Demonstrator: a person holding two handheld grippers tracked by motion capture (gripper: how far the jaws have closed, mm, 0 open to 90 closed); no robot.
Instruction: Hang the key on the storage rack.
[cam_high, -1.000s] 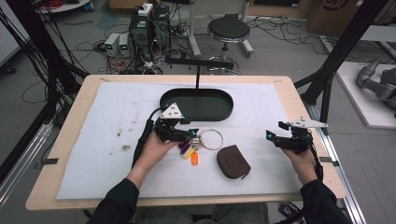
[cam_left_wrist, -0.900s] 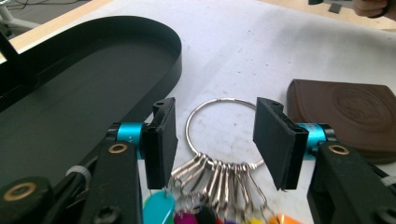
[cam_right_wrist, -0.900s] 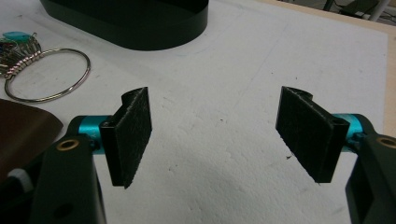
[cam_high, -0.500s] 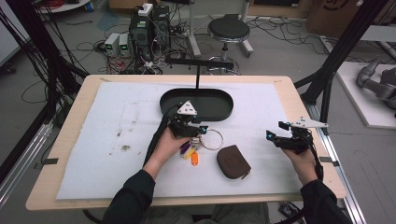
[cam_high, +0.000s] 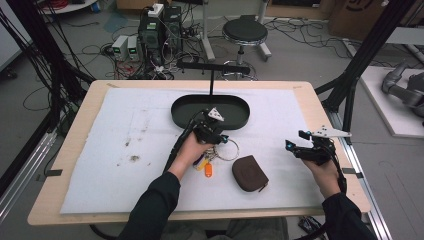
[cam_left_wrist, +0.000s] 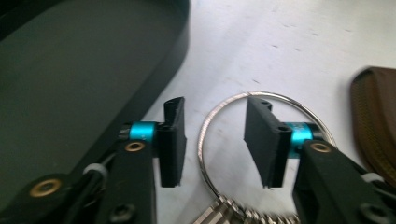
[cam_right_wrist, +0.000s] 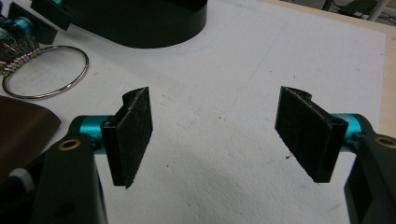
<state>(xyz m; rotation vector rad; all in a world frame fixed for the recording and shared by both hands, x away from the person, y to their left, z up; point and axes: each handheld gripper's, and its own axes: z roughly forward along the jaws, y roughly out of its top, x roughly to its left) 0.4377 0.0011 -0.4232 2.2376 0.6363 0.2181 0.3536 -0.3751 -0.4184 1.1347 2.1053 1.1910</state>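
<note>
At the white-covered table (cam_high: 100, 150), the left gripper (cam_left_wrist: 212, 140) has just been narrowing its jaws around a large metal key ring (cam_left_wrist: 210, 116) — one jaw inside the loop, one outside, neither pressing the wire. The ring lies flat just beside the dark oval tray (cam_high: 210, 111), near a brown pouch (cam_high: 249, 173). The right gripper (cam_right_wrist: 219, 140) hovers well apart — jaws wide, holding nothing.
</note>
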